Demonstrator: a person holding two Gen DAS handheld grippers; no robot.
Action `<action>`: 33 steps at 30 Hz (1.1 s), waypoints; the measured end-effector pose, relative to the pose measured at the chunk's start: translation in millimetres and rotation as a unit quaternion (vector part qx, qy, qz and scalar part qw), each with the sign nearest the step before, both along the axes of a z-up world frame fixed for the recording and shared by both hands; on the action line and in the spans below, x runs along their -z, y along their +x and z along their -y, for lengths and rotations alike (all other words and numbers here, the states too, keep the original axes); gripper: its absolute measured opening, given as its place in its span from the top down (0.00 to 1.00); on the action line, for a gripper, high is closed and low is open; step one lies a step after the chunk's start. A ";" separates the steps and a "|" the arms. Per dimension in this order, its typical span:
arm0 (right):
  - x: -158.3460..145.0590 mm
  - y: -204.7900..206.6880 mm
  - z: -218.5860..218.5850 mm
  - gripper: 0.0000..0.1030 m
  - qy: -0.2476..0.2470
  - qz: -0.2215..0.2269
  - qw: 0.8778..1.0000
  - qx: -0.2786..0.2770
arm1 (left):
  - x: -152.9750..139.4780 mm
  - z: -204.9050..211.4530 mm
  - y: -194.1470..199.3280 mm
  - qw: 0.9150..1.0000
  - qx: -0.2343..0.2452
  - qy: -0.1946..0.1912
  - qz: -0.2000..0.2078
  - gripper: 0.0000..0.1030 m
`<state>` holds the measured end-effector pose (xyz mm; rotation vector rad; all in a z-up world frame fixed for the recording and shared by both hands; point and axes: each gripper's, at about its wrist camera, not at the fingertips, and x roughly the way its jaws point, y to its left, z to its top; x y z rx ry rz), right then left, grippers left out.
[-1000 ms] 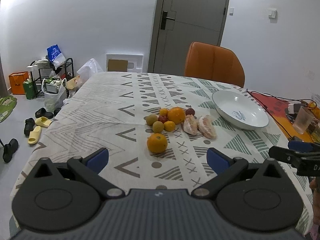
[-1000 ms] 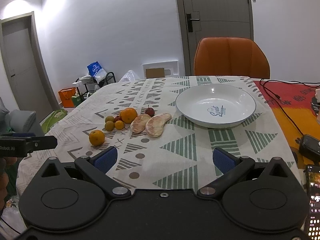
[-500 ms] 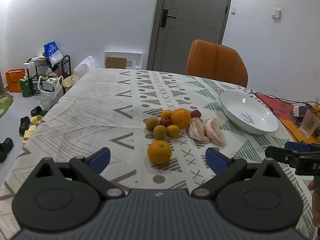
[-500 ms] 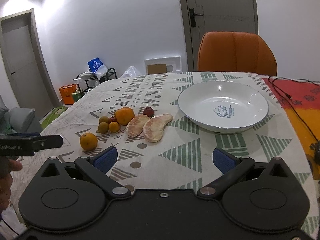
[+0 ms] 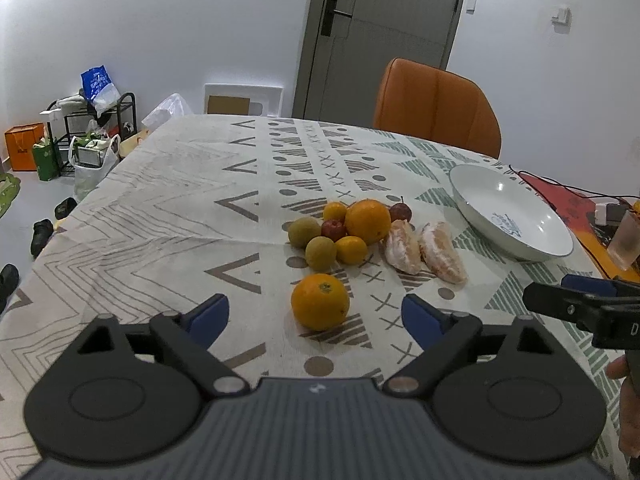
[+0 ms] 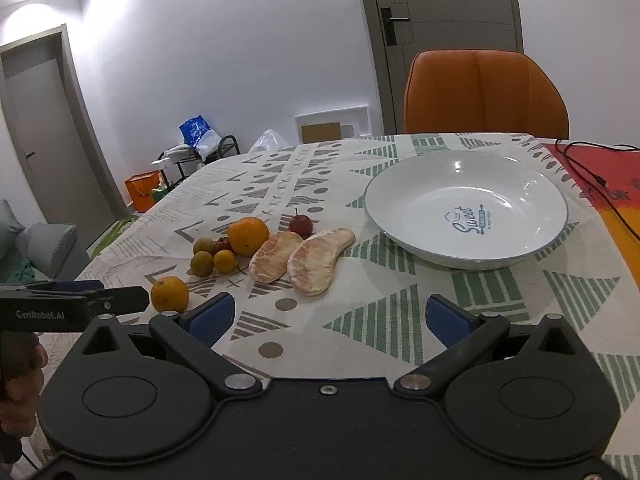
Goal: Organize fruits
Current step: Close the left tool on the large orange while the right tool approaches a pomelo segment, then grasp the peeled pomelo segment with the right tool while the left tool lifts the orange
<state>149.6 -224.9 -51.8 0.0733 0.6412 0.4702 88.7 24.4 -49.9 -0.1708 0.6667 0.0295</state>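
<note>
Lone orange [image 5: 320,301] on the worktop [image 5: 168,216], now closer between the released left gripper [image 5: 316,316], whose jaws have just been closing. Right gripper [image 6: 328,316] released, empty. Plate [image 6: 520,258] far right awaits; grasp judged imminent.

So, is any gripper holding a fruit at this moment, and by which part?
No, nothing is held. The left gripper is open and its jaws have just been closing a little, with the lone orange ahead, untouched. The right gripper is open over the tablecloth.
</note>
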 end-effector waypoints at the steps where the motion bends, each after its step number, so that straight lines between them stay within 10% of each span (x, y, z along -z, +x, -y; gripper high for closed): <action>1: 1.0 1.5 -1.1 0.00 0.001 -0.001 1.000 -0.002 | 1.2 -0.5 1.7 1.000 -0.001 -0.001 -0.001 0.13; 21: 20.2 37.1 -18.5 0.14 0.014 -0.022 0.999 -0.026 | 19.9 -8.0 33.5 0.999 0.010 -0.034 -0.036 0.64; 33: 30.0 63.5 -38.2 0.32 0.003 -0.043 0.999 -0.031 | 15.3 -29.5 36.7 0.998 -0.014 -0.048 -0.030 0.65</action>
